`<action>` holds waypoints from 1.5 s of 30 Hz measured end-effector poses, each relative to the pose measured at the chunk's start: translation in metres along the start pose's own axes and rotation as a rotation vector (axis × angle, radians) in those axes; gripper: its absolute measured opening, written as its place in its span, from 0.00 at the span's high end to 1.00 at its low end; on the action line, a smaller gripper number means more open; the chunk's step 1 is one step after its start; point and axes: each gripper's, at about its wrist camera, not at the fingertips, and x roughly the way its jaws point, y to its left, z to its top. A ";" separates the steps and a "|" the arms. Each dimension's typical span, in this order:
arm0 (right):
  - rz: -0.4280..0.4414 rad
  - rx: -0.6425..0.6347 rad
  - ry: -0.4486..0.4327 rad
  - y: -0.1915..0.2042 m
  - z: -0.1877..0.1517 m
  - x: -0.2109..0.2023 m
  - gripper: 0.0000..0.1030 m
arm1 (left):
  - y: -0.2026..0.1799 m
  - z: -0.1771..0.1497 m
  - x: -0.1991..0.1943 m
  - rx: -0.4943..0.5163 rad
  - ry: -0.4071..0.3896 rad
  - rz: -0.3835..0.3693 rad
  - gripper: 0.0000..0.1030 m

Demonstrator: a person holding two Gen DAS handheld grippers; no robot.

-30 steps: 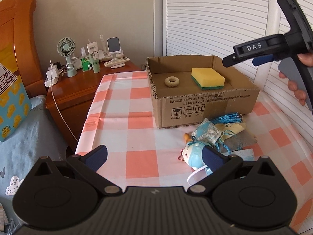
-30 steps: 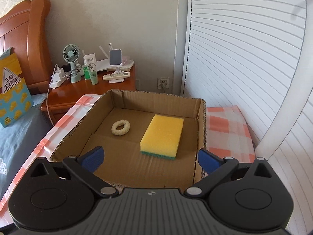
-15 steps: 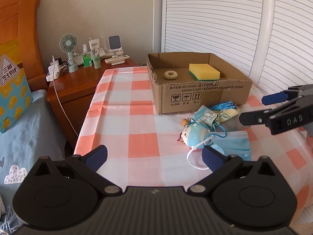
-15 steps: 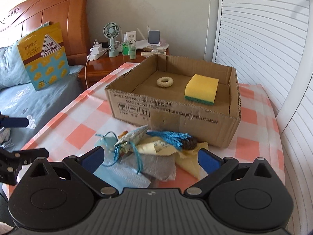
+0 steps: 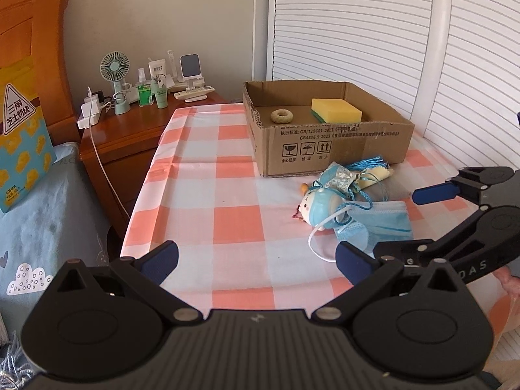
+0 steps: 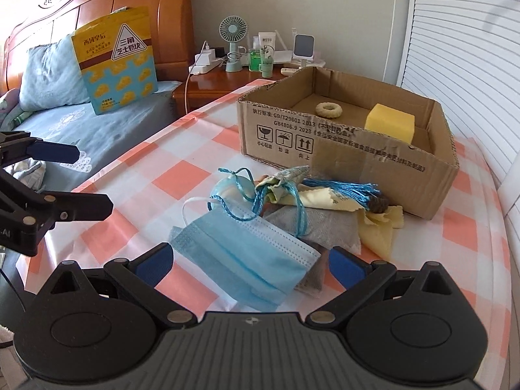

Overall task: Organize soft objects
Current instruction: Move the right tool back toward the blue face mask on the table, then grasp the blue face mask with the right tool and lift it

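Note:
An open cardboard box (image 5: pixel 325 149) (image 6: pixel 357 152) on the checked tablecloth holds a yellow sponge (image 5: pixel 336 110) (image 6: pixel 390 125) and a beige ring (image 5: pixel 282 116) (image 6: pixel 329 110). In front of it lies a pile: a blue face mask (image 6: pixel 247 260) (image 5: pixel 380 224), a small blue plush doll (image 5: pixel 318 208), a corded pouch (image 6: pixel 286 178), a blue tassel (image 6: pixel 347 190), a grey cloth (image 6: pixel 325 227) and a yellow cloth (image 6: pixel 380 230). My right gripper (image 6: pixel 250 263) (image 5: pixel 406 221) is open just short of the mask. My left gripper (image 5: pixel 256 260) (image 6: pixel 74 180) is open and holds nothing, left of the pile.
A wooden nightstand (image 5: pixel 130 136) at the far left carries a small fan (image 5: pixel 114 68), bottles and a power strip with a hanging cable. A bed (image 6: pixel 107 130) with a snack bag (image 6: pixel 117 61) runs along the table's left edge. White louvred doors (image 5: pixel 390 32) stand behind and to the right.
My right gripper has dropped from above the box and drawn back to table height in front of the mask. My left gripper has pulled back from the pile, so more of the tablecloth shows.

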 end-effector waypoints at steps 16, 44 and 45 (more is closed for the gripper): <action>0.031 -0.075 0.128 0.025 -0.026 0.012 0.00 | 0.010 -0.009 0.006 -0.047 0.038 0.003 0.01; 0.023 -0.090 0.021 0.023 -0.039 0.020 0.00 | 0.010 -0.010 0.036 -0.062 0.127 -0.008 0.01; 0.028 -0.093 0.021 0.024 -0.037 0.020 0.00 | 0.011 -0.010 0.036 -0.064 0.127 -0.006 0.01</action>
